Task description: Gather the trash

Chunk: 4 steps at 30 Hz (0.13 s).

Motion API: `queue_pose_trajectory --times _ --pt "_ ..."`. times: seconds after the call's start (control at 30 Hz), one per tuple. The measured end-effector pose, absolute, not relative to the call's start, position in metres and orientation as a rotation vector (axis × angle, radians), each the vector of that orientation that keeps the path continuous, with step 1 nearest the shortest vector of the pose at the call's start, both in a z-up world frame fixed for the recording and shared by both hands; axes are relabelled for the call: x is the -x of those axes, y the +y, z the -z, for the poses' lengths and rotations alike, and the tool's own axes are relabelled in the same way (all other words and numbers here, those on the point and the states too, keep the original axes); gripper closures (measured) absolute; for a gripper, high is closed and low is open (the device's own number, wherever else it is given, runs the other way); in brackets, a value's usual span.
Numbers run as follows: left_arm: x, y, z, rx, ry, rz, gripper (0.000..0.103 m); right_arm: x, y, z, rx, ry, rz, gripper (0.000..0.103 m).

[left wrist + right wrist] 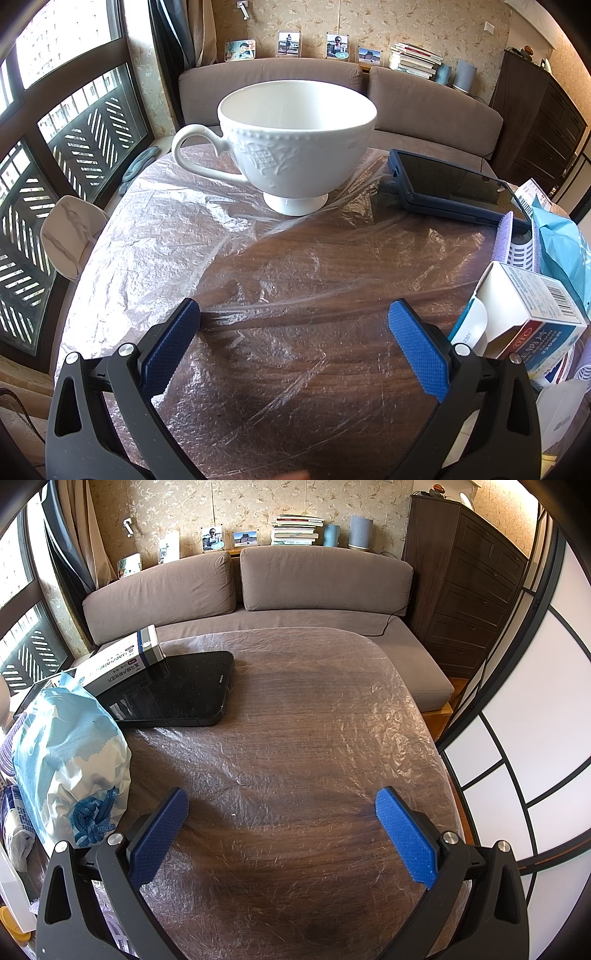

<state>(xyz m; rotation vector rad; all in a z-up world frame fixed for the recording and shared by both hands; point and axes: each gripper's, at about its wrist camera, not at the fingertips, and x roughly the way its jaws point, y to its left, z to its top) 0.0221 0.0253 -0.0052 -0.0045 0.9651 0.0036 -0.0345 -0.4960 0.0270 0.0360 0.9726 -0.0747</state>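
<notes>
My left gripper (293,312) is open and empty above the plastic-covered wooden table (280,273). An opened medicine box (532,317) lies just right of its right finger, with a blue-and-white plastic bag (561,251) behind it. My right gripper (282,799) is open and empty over the table (295,716). The same blue-and-white bag (70,753) stands to its left, touching nothing of it. A second medicine box (118,661) rests tilted on the dark tablet (177,690).
A white footed cup (295,144) stands at the table's far side, with a dark tablet (454,188) to its right. A purple brush (506,236) lies by the bag. A brown sofa (258,590) lies behind the table, with a dark cabinet (465,576) at the right.
</notes>
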Motion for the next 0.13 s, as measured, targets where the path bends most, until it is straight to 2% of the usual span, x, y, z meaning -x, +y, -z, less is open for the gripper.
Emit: queue_pose_trajectory --times 0.13 --pt "-0.0221 0.0252 0.0052 0.005 0.965 -0.003 0.001 0.0344 -0.4962 -0.0271 -0.036 0.973 0.075 0.004"
